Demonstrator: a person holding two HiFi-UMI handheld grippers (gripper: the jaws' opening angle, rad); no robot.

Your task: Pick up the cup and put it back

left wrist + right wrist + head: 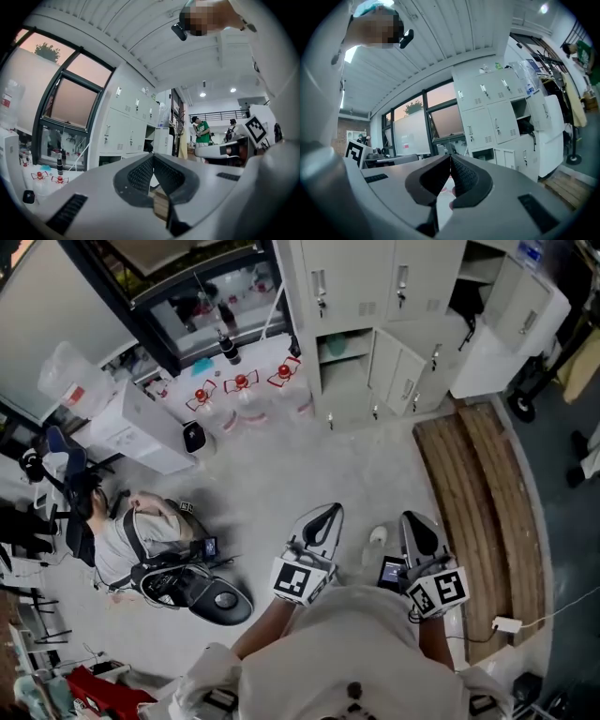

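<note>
The left gripper [152, 164] is closed on nothing, tips together, and the right gripper [450, 161] likewise. No cup shows in any view, so picking up seems not yet begun. Next the cup must be found and one gripper opened.

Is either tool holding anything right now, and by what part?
Nothing is held: the left tool and the right tool are both shut, jaws together and empty.
</note>
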